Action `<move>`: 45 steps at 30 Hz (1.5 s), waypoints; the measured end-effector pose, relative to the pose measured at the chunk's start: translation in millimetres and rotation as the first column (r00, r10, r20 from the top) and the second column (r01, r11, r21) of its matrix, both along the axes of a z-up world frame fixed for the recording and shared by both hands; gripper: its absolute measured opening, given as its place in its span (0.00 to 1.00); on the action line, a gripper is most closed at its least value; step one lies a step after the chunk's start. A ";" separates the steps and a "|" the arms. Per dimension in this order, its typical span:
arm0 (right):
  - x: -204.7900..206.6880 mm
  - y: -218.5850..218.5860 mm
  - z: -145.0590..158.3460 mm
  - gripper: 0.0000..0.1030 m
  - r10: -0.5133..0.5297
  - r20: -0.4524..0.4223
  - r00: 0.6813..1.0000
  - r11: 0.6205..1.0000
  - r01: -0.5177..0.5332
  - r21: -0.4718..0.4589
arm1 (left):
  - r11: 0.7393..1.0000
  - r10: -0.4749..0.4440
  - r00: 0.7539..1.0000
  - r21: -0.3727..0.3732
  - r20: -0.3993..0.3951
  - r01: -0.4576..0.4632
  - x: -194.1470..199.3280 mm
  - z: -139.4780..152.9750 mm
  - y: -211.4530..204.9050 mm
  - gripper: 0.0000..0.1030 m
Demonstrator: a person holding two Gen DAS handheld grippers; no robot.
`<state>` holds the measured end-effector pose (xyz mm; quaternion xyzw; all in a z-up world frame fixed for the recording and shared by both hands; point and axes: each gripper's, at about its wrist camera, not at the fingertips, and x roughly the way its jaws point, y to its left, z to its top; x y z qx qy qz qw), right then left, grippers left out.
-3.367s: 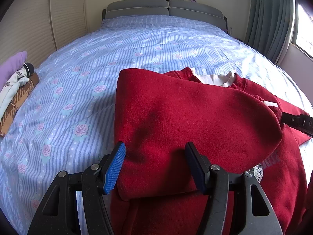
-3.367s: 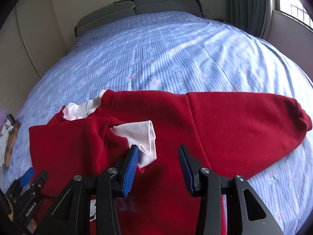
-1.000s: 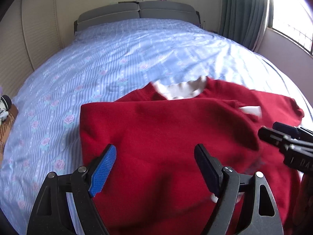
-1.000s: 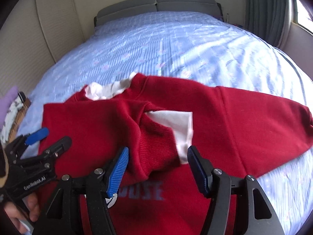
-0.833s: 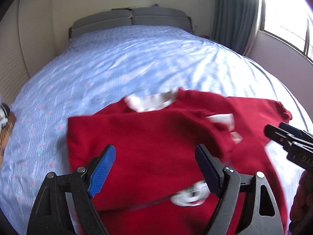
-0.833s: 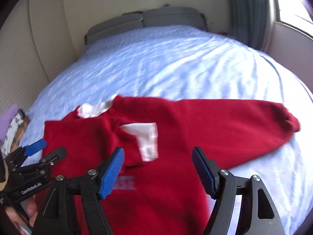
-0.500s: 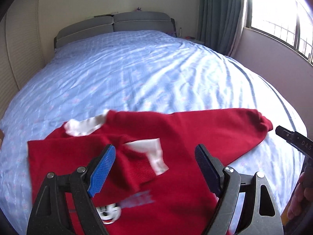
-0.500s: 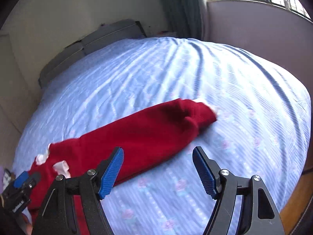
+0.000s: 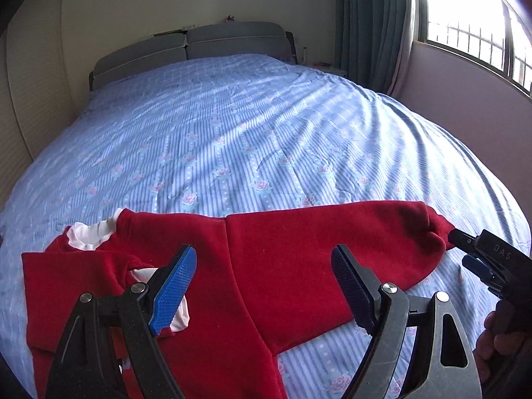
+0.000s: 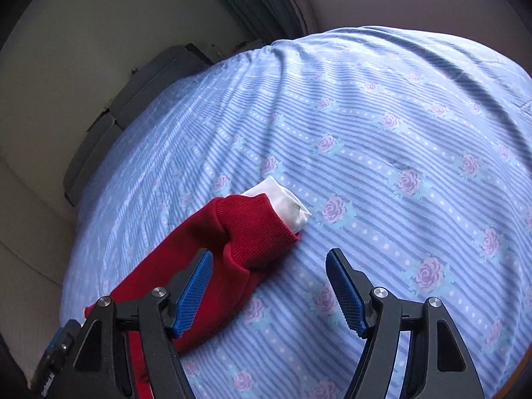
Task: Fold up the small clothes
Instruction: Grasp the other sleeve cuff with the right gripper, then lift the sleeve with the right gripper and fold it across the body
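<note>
A red sweater (image 9: 299, 266) with a white collar (image 9: 89, 236) lies flat on the blue flowered bedspread (image 9: 249, 139). One sleeve is folded across the body, its white cuff (image 9: 179, 316) beside my left finger. The other sleeve stretches out to the right. My left gripper (image 9: 262, 286) hovers open over the shoulder seam with nothing gripped. My right gripper (image 9: 472, 252), held by a hand, sits at the red ribbed cuff (image 10: 256, 229) with its white inner cuff (image 10: 289, 202). In the right wrist view the right gripper (image 10: 269, 286) is tilted, jaws closing, the sleeve's end partly between them, pads not pressing.
A grey padded headboard (image 9: 189, 46) closes the far end of the bed. Dark curtains (image 9: 372, 23) and a barred window (image 9: 472, 20) are on the right, with the bed's right edge below them. A corner of the left gripper (image 10: 56, 362) shows low left in the right wrist view.
Both grippers travelled right along the sweater. The right one left the folded sleeve, rolled, and reached the outstretched sleeve's cuff. The left one shifted from the body to the shoulder.
</note>
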<state>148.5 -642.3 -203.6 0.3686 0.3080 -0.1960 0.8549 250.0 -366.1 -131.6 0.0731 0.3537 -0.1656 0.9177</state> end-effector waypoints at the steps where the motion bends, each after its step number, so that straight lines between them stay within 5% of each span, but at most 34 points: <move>1: 2.2 -2.1 -4.8 0.65 0.002 0.005 1.000 1.000 -0.002 0.019 | 1.000 0.003 1.000 0.009 0.003 -0.003 -0.4 -1.9 -1.7 0.81; 8: 20.0 -18.3 -37.4 0.50 0.016 0.099 0.995 0.985 -0.033 0.171 | 0.999 0.053 0.998 -0.007 0.038 -0.053 -1.8 -3.5 -0.4 0.81; 13: 32.2 -25.9 -38.9 0.25 0.016 0.148 0.989 0.973 -0.050 0.227 | 0.999 0.048 0.998 0.015 0.052 -0.048 -3.0 -1.6 -0.5 0.81; 20: 22.3 -0.1 5.4 0.18 0.008 0.196 0.981 0.995 -0.028 0.098 | 0.993 0.115 0.992 0.008 0.043 -0.116 0.2 5.6 41.9 0.81; 27: 23.9 77.9 96.0 0.15 0.112 0.248 0.962 0.978 -0.062 -0.200 | 0.976 0.218 0.974 -0.012 0.060 -0.218 2.6 23.9 121.3 0.81; 31: 30.7 157.7 147.6 0.15 0.231 0.258 0.938 0.911 -0.116 -0.396 | 0.961 0.277 0.957 -0.022 0.086 -0.276 -3.1 37.1 176.4 0.81; 35: 46.2 241.2 166.8 0.15 0.325 0.202 0.924 0.823 -0.172 -0.542 | 0.938 0.347 0.932 -0.039 0.103 -0.345 -11.6 48.0 240.0 0.82; 45: 95.8 429.9 115.5 0.14 0.456 -0.069 0.887 0.555 -0.344 -0.757 | 0.862 0.506 0.860 -0.058 0.065 -0.503 -27.5 37.1 384.4 0.83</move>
